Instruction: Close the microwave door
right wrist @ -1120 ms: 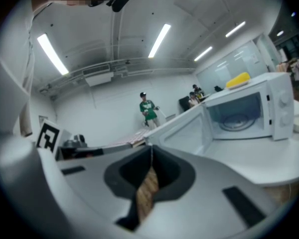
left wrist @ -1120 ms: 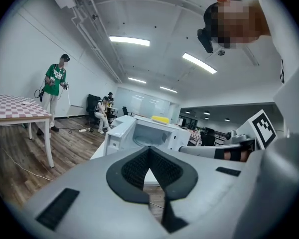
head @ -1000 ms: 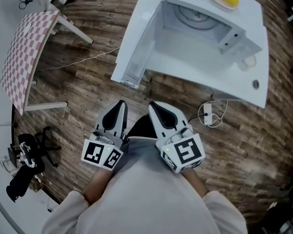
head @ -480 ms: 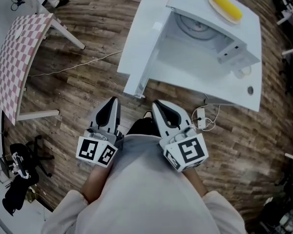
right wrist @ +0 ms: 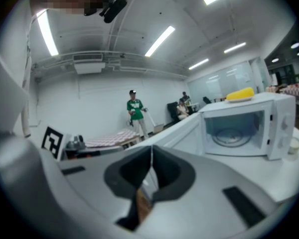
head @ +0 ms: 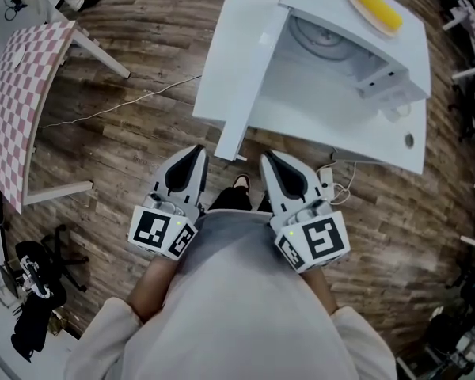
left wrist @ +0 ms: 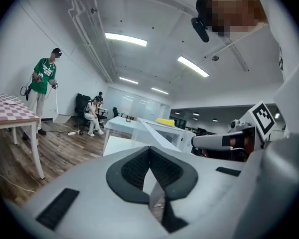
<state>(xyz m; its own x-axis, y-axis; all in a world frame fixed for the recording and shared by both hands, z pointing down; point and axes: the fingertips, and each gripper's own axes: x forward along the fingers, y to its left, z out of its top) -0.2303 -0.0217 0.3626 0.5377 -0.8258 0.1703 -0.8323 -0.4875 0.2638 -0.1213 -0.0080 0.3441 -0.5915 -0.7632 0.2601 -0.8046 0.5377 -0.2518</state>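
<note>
A white microwave (head: 344, 62) stands on a white table (head: 340, 137). Its door (head: 236, 70) is swung wide open to the left, and the glass turntable (head: 323, 36) shows inside. A plate with a yellow item (head: 374, 6) lies on top of it. My left gripper (head: 191, 161) and right gripper (head: 279, 169) are held side by side short of the table's near edge, both shut and holding nothing. The left gripper (left wrist: 149, 151) points toward the door's edge (left wrist: 154, 136). In the right gripper view, the right gripper (right wrist: 151, 151) faces the open cavity (right wrist: 236, 131).
A checkered table (head: 20, 93) stands at the left, with a cable (head: 119, 109) across the wooden floor. A plug and cord (head: 332, 184) hang at the white table's edge. A cup (right wrist: 293, 146) sits beside the microwave. A person in green (left wrist: 42, 83) stands far off.
Both grippers and the camera have moved closer to the microwave table, so the door edge now lies just ahead of the fingertips. Both grippers stayed shut.
</note>
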